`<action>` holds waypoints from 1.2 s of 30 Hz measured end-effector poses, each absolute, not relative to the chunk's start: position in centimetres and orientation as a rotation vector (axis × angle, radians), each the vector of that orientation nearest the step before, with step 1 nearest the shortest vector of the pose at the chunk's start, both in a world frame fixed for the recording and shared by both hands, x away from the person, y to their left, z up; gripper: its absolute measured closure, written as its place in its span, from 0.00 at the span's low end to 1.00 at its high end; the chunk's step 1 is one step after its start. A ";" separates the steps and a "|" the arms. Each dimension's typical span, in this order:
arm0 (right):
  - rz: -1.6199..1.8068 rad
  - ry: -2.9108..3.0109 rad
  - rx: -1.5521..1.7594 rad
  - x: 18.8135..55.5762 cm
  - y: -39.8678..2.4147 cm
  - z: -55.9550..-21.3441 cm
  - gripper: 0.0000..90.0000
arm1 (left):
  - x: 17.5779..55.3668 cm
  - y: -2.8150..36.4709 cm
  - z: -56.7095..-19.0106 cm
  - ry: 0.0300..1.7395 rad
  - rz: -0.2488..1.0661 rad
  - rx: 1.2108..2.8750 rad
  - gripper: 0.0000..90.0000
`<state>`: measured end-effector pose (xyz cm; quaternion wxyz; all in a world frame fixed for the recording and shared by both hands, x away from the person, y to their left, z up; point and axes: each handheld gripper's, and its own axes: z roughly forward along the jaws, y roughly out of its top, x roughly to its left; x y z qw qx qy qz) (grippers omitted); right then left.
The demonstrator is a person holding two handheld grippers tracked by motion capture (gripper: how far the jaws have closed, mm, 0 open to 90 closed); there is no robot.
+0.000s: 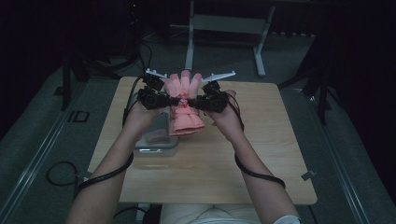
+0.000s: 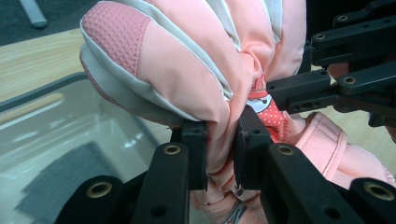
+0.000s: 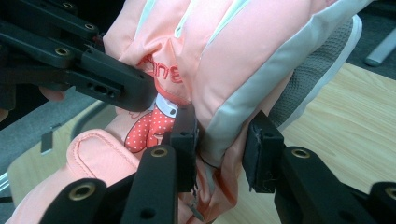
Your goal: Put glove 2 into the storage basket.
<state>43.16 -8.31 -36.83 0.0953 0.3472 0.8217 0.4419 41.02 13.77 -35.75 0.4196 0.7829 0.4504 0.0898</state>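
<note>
Glove point(image 1: 185, 109), a pink padded ski one, hangs lifted between both tongs, left tongs point(image 1: 173, 101) and right tongs point(image 1: 192, 103) each pinching its middle; below them waits a clear plastic bin point(image 1: 156, 144), placing undone.

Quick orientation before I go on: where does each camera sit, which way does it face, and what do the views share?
High view: above the person's side, looking forward and down on the table; both forearms, left gripper and right gripper lift a pink glove.
Left gripper view: along its own jaws, pinching the glove over a clear bin.
Right gripper view: along its jaws, gripping the glove's other side.
Shared: the glove; each gripper view shows the other gripper.
</note>
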 end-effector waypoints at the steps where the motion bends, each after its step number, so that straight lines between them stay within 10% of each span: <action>1: 1.312 2.440 1.019 43.2 -7.9 -36.8 0.76 | 40.9 14.3 -35.7 1.138 0.228 1.959 0.85; 36: 1.151 2.677 0.866 46.7 1.9 -40.0 0.76 | 40.7 22.3 -41.4 1.350 0.209 1.808 0.85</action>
